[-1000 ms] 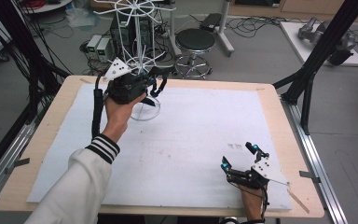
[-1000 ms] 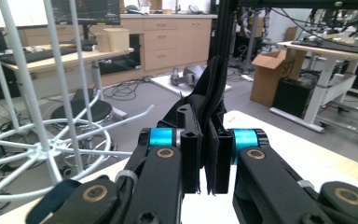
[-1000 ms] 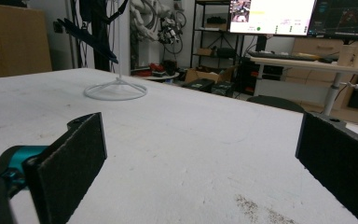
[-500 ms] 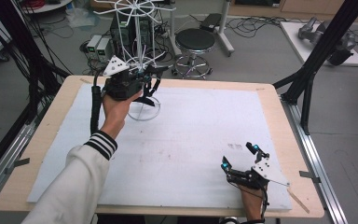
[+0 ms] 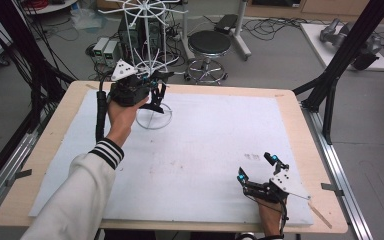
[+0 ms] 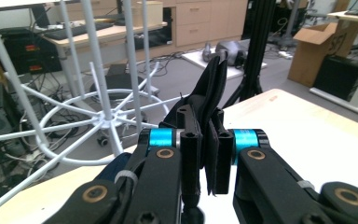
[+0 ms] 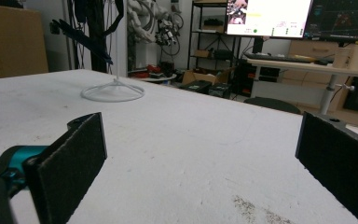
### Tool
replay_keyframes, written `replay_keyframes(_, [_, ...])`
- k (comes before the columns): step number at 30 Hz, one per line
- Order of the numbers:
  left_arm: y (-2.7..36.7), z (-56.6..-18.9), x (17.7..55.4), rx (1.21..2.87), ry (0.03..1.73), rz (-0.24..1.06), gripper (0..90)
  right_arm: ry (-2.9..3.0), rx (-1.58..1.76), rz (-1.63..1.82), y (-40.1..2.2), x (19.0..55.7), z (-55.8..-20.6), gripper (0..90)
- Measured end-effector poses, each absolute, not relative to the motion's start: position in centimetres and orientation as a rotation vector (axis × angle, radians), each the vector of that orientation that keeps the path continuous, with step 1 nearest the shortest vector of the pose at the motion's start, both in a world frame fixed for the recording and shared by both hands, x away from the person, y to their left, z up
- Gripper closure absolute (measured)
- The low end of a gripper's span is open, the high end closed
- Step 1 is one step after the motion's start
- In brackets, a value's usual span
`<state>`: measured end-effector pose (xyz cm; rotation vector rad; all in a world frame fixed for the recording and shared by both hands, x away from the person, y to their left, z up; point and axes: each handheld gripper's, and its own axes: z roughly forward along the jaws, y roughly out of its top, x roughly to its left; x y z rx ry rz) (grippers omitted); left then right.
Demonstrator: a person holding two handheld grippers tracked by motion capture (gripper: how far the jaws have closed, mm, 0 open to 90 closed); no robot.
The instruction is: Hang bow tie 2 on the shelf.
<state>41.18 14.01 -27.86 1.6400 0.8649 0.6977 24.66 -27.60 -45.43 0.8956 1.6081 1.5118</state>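
left claw (image 6: 209,154): clamped on black strap (image 6: 213,88), beside white wire rack (image 5: 147,60) | right claw (image 7: 200,158): jaws wide, empty, low over desk (image 5: 205,150)

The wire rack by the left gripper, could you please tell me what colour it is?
White; the rack shows best in the left gripper view.

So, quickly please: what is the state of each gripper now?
Left gripper: shut on a black piece.
Right gripper: open, holding nothing.
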Motion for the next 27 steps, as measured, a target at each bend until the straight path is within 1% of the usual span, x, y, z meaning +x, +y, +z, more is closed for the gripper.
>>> replay_keyframes(13, [14.07,-27.76,40.99,1.662,0.873,0.737,82.5,1.606,0.899,1.511,-27.59,24.63,-45.44,1.1])
replay_keyframes(15, [14.06,-27.71,40.92,1.658,0.879,0.751,79.6,1.606,0.898,1.511,-27.59,24.62,-45.43,1.1])
replay_keyframes(21, [14.38,-27.50,40.76,1.654,0.905,0.769,61.4,1.606,0.894,1.511,-27.59,24.63,-45.43,1.1])
replay_keyframes(23, [14.45,-27.37,40.61,1.638,0.894,0.778,51.0,1.605,0.895,1.511,-27.58,24.61,-45.43,1.1])
replay_keyframes(25, [14.54,-27.25,40.47,1.630,0.855,0.769,43.5,1.605,0.897,1.512,-27.59,24.60,-45.43,1.1])
replay_keyframes(27, [14.70,-27.16,40.33,1.624,0.823,0.744,32.3,1.604,0.900,1.516,-27.60,24.56,-45.45,1.1])
